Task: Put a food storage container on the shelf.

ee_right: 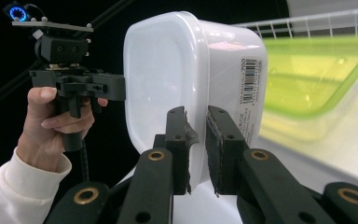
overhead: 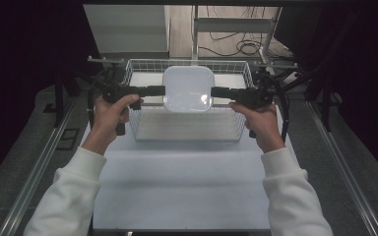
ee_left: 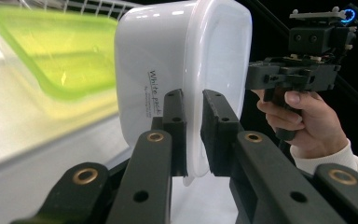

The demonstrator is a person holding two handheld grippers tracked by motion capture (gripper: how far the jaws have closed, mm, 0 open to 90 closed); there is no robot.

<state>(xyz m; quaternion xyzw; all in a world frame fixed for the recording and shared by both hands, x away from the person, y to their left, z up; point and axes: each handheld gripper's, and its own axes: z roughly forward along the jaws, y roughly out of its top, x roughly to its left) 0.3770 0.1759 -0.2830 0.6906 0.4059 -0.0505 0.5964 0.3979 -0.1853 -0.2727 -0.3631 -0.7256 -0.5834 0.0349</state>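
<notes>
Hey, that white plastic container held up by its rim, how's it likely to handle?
The white container looks thin-walled and probably light. Its glossy surface may be slippery, so the left gripper and right gripper, each pinching the rim on opposite sides, could slip. The rim may flex.

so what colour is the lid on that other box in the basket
Lime green lid, clearest in the right gripper view.
</notes>
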